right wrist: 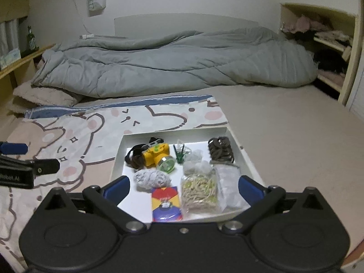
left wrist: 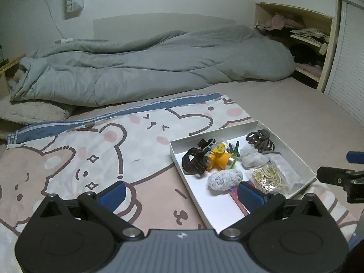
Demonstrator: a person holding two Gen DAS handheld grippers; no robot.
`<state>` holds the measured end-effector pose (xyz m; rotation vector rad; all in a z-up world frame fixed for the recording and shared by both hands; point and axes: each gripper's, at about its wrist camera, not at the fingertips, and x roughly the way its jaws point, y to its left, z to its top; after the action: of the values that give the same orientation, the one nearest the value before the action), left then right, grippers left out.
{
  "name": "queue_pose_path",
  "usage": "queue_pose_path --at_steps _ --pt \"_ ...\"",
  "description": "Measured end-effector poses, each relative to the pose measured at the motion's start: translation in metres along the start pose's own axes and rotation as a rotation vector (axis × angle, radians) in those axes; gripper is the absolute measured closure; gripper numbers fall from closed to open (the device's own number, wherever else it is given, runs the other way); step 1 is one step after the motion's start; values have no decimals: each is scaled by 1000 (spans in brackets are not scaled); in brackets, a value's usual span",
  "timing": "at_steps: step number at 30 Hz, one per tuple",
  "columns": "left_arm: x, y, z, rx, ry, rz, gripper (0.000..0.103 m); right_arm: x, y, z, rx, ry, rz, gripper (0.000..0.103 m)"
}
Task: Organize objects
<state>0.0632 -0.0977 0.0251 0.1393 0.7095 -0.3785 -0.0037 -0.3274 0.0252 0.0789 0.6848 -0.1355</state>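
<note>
A headlamp (right wrist: 157, 153) lies in the tray (right wrist: 118, 157), left of hair ties (right wrist: 220, 149).

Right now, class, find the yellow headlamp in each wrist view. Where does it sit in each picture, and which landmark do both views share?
Left wrist view: the headlamp lies right of centre, in the far-left part of the white tray.
Right wrist view: the headlamp lies near the centre, again at the tray's far left.
Shared landmark: the grey duvet behind the tray.
</note>
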Motion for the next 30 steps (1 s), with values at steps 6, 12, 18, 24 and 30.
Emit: queue_pose_path --at_steps 6,12,18,24,30 --pt "-11 2 -14 -9 -2 8 0 -10 6 -16 36 2 -5 0" --pt "-17 2 -25 7 20 6 0 -10 12 -27 42 21 -26 0" --pt "-16 8 -32 -9 37 25 0 -9 15 -35 51 27 -62 0" --pt "-13 12 -35 -12 46 32 0 -8 18 -37 45 31 -63 0" --pt "-11 11 -35 -7 52 43 0 -7 15 -38 70 36 -76 0"
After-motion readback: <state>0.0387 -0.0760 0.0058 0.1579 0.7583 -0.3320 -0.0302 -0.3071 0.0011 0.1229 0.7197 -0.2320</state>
